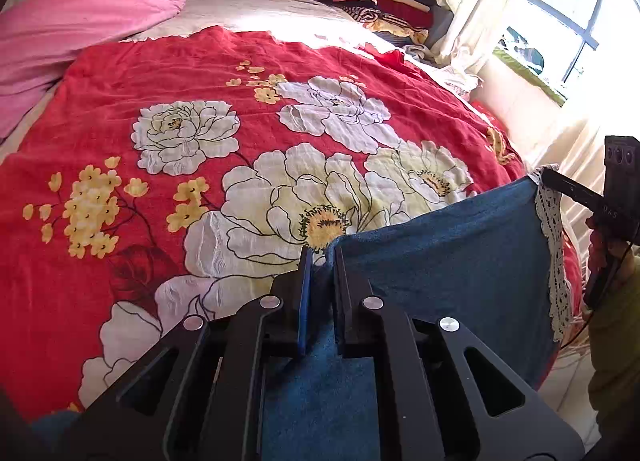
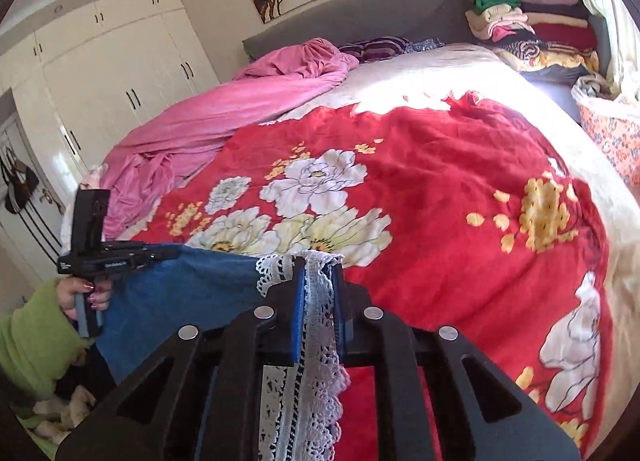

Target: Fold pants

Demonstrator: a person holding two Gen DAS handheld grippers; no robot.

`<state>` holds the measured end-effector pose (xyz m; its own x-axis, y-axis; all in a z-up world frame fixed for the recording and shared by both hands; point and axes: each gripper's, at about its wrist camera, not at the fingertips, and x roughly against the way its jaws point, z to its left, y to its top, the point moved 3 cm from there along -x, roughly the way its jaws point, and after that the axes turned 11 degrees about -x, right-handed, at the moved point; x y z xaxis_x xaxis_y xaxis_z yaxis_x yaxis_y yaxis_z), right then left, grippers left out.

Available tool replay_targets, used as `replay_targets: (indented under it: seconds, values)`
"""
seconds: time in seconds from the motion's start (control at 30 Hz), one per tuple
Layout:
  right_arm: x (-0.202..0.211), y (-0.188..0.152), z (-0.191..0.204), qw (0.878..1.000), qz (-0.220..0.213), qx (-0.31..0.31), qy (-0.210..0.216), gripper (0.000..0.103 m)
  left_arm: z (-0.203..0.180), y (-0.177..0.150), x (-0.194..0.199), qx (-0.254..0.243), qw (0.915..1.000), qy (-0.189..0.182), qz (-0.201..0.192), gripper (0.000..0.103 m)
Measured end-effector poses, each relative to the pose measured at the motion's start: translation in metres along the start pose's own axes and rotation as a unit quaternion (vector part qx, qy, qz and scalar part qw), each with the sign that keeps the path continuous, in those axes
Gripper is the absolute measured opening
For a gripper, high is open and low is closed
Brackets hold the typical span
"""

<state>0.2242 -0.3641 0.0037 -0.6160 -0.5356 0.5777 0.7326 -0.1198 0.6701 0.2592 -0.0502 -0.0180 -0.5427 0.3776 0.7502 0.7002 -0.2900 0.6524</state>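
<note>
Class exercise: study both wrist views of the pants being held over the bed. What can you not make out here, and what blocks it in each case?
- Lower part of the blue pants: both views, hidden behind the gripper frames and cut off by the bottom edge.
- Left gripper pads' contact: left wrist view, covered by fabric.
- Lace trim: which hem it edges is unclear.
- Outside the window: left wrist view, washed out by glare.

pants [image 1: 440, 261]: blue, denim-like cloth
trim [image 2: 320, 301]: white lace along one edge
pose: held up by two corners, top edge stretched, hanging
place: over near end of bed [image 1: 200, 73]
</note>
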Motion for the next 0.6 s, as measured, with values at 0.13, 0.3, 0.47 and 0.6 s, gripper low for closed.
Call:
replay_targets:
  seconds: [0.13, 0.3, 0.47, 0.6]
  values:
    - [-0.045, -0.004, -0.017, 0.996, 0.068, 0.011, -0.058, 0.011, 0.002, -0.007, -0.023, -0.006, 0.9991, 0.037, 0.021, 0.004]
    - [-0.062, -0.021, -0.039, 0.992, 0.098, -0.041, -0.074, 0.032, 0.003, -0.019, -0.029, -0.010, 0.9986, 0.043, 0.029, 0.011]
    - [-0.009, -0.025, -0.031, 0.993, 0.041, -0.050, -0.098, 0.062, 0.020, -0.025, -0.001, 0.029, 0.9984, 0.048, 0.005, 0.036]
    - [0.039, -0.056, -0.013, 0.995, 0.027, -0.057, -0.073, 0.062, 0.013, -0.044, 0.048, 0.044, 0.9972, 0.046, -0.038, 0.042]
